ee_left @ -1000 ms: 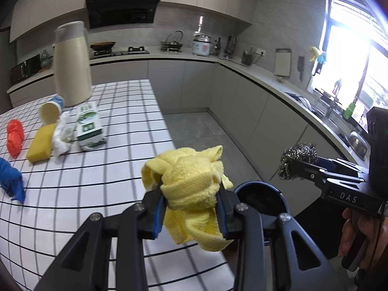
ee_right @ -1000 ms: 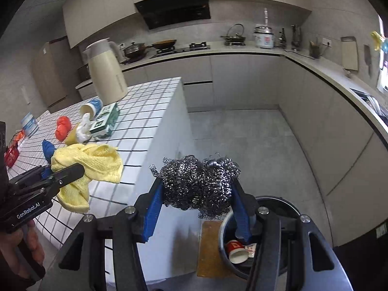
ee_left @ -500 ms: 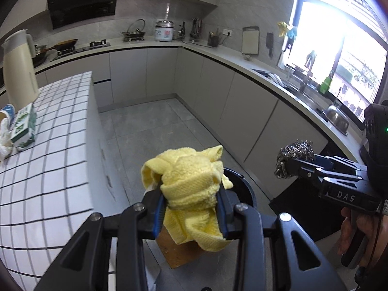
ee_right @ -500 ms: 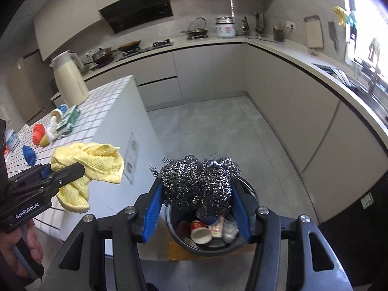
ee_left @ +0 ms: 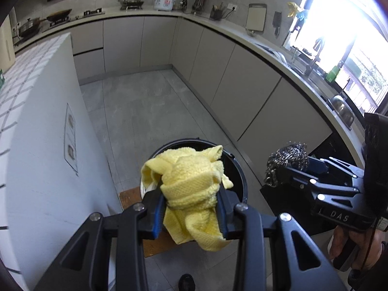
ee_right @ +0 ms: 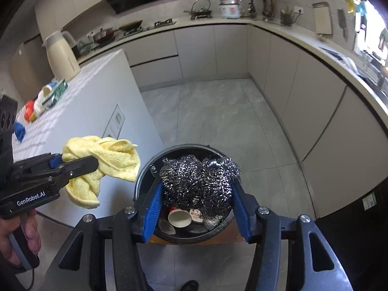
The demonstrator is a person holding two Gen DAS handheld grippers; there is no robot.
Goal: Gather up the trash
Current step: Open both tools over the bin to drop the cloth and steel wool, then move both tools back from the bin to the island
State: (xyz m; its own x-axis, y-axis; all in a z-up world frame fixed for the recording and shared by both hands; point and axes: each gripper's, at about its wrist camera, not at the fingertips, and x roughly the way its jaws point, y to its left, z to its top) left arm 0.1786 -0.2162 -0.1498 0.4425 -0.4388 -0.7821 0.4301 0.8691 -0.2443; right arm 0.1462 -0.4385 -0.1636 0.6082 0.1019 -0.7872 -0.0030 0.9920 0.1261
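Bin (ee_right: pixel 145 169) right of island (ee_right: pixel 101 92)

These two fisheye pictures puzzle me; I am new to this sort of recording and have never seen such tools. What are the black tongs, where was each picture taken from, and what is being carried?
There is no robot here. A person holds a hand-operated two-finger gripper in each hand, and each gripper carries a wide-angle camera looking forward along its fingers. One picture comes from the left gripper, the other from the right gripper; each also shows the other tool from the side.

The left one is clamped on a yellow cloth. The right one is clamped on a steel wool scrubber. Both hang over a black trash bin on the kitchen floor, which already holds a paper cup and other scraps.

On the tiled counter stand a cream jug, a green box and some red and blue items.
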